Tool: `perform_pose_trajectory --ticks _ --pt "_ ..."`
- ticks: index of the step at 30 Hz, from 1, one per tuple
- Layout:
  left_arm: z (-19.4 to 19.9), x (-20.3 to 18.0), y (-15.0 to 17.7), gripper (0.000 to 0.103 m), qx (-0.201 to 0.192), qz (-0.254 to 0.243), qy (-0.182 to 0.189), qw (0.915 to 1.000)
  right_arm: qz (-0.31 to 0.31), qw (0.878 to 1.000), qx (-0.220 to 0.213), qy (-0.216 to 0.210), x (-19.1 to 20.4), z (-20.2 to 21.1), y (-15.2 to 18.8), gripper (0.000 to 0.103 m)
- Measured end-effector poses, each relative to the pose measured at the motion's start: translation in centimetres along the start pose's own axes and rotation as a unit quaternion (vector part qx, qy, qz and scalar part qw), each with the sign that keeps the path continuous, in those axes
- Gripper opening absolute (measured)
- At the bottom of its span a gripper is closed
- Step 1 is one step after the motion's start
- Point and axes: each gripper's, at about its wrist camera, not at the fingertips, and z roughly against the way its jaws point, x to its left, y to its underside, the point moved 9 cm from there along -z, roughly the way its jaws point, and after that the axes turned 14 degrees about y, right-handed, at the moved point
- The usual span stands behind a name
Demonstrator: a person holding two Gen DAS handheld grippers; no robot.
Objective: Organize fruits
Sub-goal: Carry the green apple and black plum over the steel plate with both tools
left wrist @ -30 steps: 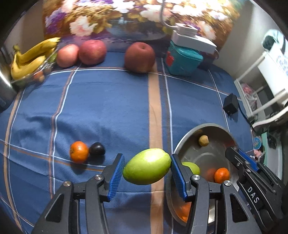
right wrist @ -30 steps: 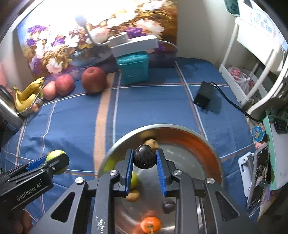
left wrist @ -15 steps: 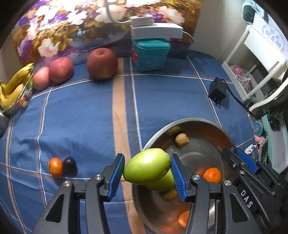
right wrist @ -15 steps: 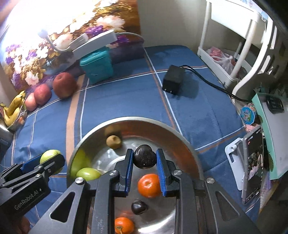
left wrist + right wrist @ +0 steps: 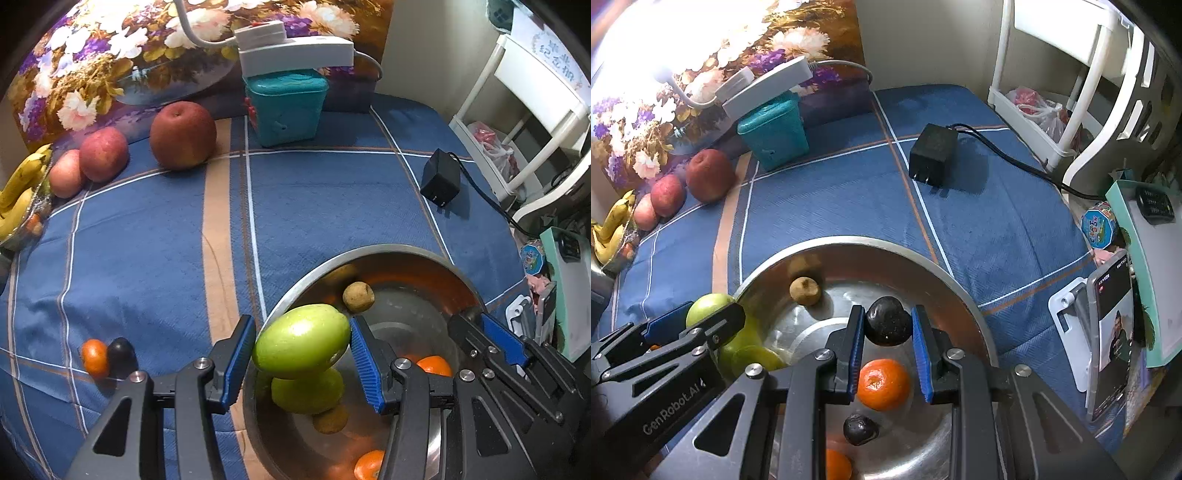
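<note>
Reference landmark: the steel bowl [image 5: 964,295].

**Progress**

1. Inside the bowl, nearest the cameras: two mandarins [image 5: 882,384], a dark plum [image 5: 860,429], a green fruit [image 5: 753,360] against the left wall, and a brown round fruit [image 5: 805,291] by the far wall. These items appear sorted.
2. Above the bowl, two fruits are in transit, one per gripper. Neither has been set down yet.
3. Left of the bowl, on the blue checked cloth [image 5: 147,240]: one loose mandarin [image 5: 94,358] touching a second dark plum [image 5: 120,353]. Judged as still to be collected.
4. Far beyond the bowl, at the back edge of the cloth: three red apples [image 5: 183,134] in a row, with bananas [image 5: 18,192] in a dish at the far left. Whether these belong in the bowl cannot be told.

**Left gripper**

The left gripper [image 5: 303,354] is clamped on a green mango [image 5: 301,341]. Each blue pad presses one end of the fruit, which lies crosswise between the fingers. The mango hangs over the near-left rim of the bowl, directly above the green fruit already inside.

**Right gripper**

The right gripper [image 5: 888,332] is closed nearly to its limit on a held black plum [image 5: 888,321], gripped near the fingertips. The plum hangs over the middle of the bowl, just above a mandarin.

**Assessment**

Both fruits look positioned for release. Expect rolling on the smooth steel.
</note>
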Motion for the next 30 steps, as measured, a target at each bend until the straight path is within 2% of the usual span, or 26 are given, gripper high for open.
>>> perform_pose_trajectory --ticks 30 --pt "-2.3 0.0 0.0 0.055 0.006 -0.003 -0.009 0.9999 0.013 0.999 0.035 0.006 0.7 -2.7 1.4 0.027"
